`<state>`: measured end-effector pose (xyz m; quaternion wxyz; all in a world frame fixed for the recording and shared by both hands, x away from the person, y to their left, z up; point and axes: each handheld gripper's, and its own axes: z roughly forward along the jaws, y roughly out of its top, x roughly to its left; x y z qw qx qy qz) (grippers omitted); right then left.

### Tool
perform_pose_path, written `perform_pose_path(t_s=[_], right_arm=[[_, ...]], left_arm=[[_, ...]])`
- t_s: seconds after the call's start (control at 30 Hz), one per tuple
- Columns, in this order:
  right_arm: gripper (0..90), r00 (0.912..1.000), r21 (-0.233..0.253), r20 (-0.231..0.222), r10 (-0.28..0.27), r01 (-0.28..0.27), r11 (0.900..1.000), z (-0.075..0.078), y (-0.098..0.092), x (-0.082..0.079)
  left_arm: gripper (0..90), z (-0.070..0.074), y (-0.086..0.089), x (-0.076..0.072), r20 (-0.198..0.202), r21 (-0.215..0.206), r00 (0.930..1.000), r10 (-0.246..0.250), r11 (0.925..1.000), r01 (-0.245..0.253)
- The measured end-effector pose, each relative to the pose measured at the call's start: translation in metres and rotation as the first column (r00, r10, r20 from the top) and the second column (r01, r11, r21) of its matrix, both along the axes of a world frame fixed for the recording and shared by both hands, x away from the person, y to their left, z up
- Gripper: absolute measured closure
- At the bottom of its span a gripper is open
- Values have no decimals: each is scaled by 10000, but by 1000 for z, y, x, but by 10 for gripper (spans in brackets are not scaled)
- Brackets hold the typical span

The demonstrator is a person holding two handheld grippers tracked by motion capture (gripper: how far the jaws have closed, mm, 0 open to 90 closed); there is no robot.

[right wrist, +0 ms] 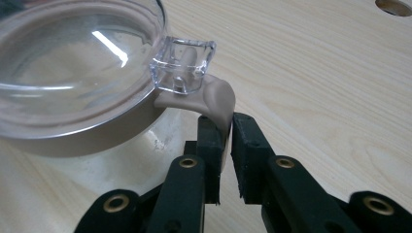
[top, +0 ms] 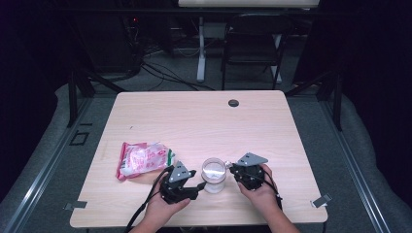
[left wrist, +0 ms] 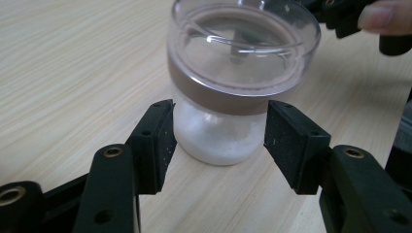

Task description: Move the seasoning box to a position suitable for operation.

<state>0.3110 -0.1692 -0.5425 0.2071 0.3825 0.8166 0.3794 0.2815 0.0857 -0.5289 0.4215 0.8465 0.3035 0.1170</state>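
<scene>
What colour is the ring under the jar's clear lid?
The ring on the jar is brown; the left gripper view shows it best.

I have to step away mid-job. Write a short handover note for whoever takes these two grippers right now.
Left gripper: open, its pads on either side of the jar below the brown band, not clamped yet.
Right gripper: shut on the lid's tan latch tab, beside the clear clasp.
Things: the jar stands upright near the table's front edge, white powder inside, lid still seated. The pink snack bag lies to its left, untouched.
Done: both grippers placed on the jar.
Left: likely clamp the left gripper, then work the latch to open the lid.
</scene>
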Motion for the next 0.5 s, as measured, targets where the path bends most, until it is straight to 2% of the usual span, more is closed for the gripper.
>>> perform_pose_path(t_s=[0.07, 0.1, 0.13, 0.23, 0.37, 0.5], right_arm=[[824, 9999, 95, 160, 55, -56, 9999, 0, -2, -4], [830, 9998, 0, 151, 103, -103, 9999, 2, -4, -6], [831, 9998, 53, 153, 86, -87, 9999, 2, -5, -8], [833, 9998, 274, 150, 118, -122, 9995, 4, -9, -12], [832, 9998, 358, 168, 143, -149, 9992, 5, -10, -16], [833, 9996, 485, 156, 231, -239, 9985, 4, -9, -17]], left_arm=[[428, 0, -4, 1, 17, 180, 9997, -239, 9996, 238], [421, 0, -4, 1, 17, 180, 9997, -239, 9996, 238], [412, 1, -5, 4, -92, 140, 9991, -424, 9990, 425], [401, 1, -5, 6, -221, 60, 9984, -530, 9986, 531], [401, 2, -4, 9, -310, 86, 9984, -471, 9988, 474], [408, 3, -2, 10, -188, 146, 9997, -177, 9997, 180]])
